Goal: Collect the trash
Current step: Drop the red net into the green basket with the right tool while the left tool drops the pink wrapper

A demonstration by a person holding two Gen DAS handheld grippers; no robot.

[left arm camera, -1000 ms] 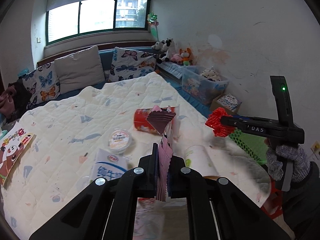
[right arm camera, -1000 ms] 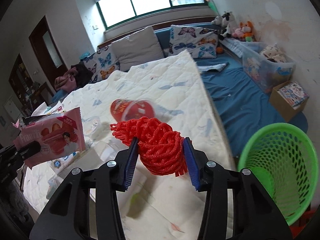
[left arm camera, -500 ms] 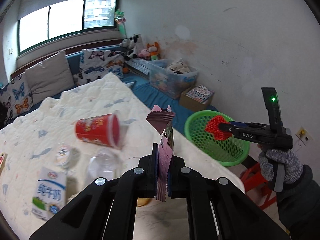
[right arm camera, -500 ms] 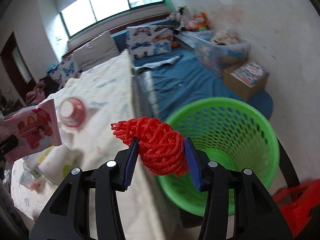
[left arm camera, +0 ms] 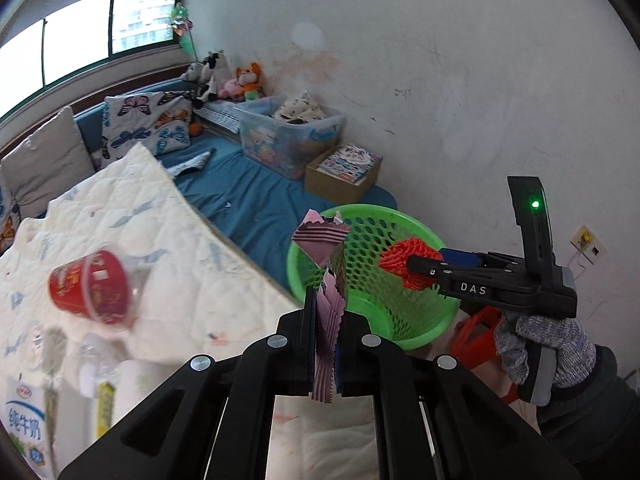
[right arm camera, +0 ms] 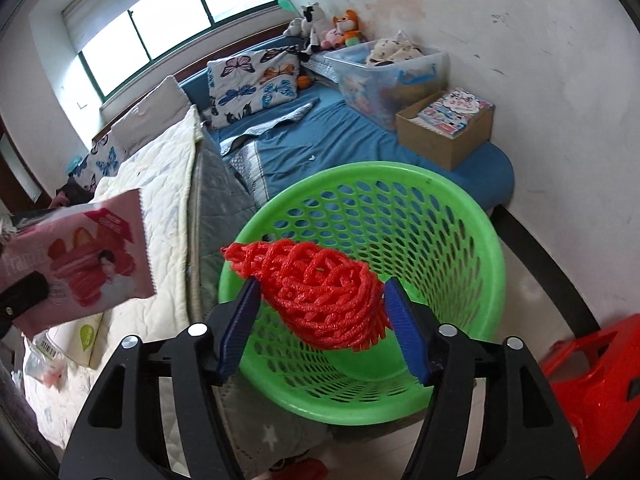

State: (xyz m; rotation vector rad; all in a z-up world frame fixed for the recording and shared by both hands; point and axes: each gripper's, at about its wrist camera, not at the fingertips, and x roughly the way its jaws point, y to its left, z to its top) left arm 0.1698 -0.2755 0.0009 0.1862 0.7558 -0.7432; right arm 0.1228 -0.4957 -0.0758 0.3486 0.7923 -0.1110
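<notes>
My right gripper hangs over the mouth of the green mesh basket with a red foam net between its blue pads. Its jaws are opening, and the puffy net still touches both pads. The left wrist view shows the same right gripper and red net above the basket, held by a gloved hand. My left gripper is shut on a pink snack wrapper, held upright beside the basket. In the right wrist view the wrapper is at the left.
A white quilted bed carries a red cup on its side, a clear bottle and a milk carton. A red stool stands right of the basket. Behind it are a cardboard box and a clear bin.
Both grippers swung right from over the bed to the green basket. The right jaws have spread wider around the red net. The left grip on the wrapper is unchanged.
</notes>
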